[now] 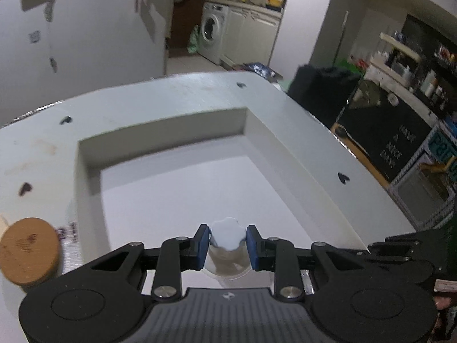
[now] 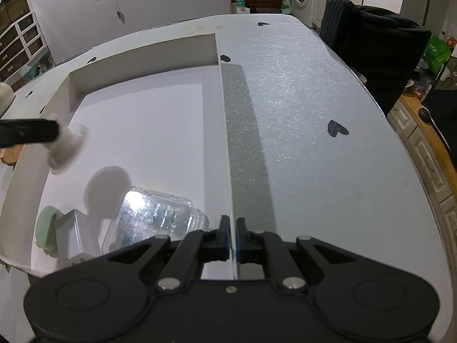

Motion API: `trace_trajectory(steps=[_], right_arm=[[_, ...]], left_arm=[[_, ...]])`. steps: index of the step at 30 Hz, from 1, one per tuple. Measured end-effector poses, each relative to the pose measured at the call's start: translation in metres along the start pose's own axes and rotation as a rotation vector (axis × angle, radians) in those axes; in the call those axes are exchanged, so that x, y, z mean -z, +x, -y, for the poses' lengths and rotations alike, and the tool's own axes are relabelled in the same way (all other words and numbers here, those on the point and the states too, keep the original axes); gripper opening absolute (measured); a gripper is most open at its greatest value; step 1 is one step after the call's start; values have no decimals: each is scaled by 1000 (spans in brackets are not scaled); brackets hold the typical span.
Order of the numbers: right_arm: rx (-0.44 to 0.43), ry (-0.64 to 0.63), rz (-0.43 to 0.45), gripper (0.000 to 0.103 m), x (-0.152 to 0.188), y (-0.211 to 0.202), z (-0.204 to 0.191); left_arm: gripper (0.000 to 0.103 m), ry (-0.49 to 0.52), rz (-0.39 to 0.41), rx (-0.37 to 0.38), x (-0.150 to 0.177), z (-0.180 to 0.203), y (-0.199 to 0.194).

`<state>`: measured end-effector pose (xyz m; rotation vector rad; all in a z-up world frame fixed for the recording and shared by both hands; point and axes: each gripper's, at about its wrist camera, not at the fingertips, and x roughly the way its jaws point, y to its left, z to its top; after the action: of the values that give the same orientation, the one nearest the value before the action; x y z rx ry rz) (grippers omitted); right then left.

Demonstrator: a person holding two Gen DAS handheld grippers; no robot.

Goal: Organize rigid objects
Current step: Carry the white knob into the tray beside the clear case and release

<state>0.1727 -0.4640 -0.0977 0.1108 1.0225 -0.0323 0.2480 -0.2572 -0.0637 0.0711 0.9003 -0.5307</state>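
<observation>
White foam-covered table (image 2: 314,131) with little black hearts is filling both views, a kitchen with a washing machine (image 1: 212,33) showing behind it. On it is sitting the shallow white box (image 2: 217,54), and the right gripper (image 2: 232,238) is pinching its right-hand wall, jaws nearly together on the thin edge. The left gripper (image 1: 228,245) is hanging over the box, jaws narrow and clamped on a small clear jar (image 1: 227,257) by its scalloped white cap. Already lying in the near corner are a clear plastic container (image 2: 154,220), a boxy translucent piece (image 2: 72,234) and something pale green (image 2: 47,227), so I'd judge the sorting well under way. A wooden-lidded jar (image 1: 30,250) is waiting outside on the table. The jar in the right view is smearing with blur, the near corner is being cut off by the gripper body, and the green item's shape I can't make out.
</observation>
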Motion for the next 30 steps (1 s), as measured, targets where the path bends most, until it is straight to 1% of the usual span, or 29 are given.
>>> trace_trajectory(steps=[5, 10, 14, 23, 24, 25, 26, 28, 29, 30], right_arm=[[-4, -8, -3, 6, -1, 0, 0], [-5, -8, -3, 6, -1, 1, 0], [-4, -9, -3, 6, -1, 1, 0], [-4, -12, -5, 6, -1, 1, -1], [-4, -12, -5, 6, -1, 1, -1], [-4, -12, -5, 6, -1, 1, -1], [-4, -12, -5, 6, -1, 1, -1], [-4, -11, -4, 6, -1, 1, -1], [-4, -11, -4, 6, -1, 1, -1], [-4, -12, -4, 6, -1, 1, -1]], left_arm=[[30, 28, -61, 4, 6, 10, 20], [30, 35, -98, 5, 11, 14, 30], [30, 56, -97, -5, 12, 17, 31], [31, 44, -105, -2, 12, 18, 31], [36, 44, -105, -5, 12, 18, 31], [44, 44, -105, -8, 12, 19, 31], [48, 43, -105, -9, 12, 18, 31], [61, 34, -99, -5, 12, 17, 29], [63, 31, -96, -6, 12, 17, 28], [67, 30, -93, -9, 12, 17, 27]])
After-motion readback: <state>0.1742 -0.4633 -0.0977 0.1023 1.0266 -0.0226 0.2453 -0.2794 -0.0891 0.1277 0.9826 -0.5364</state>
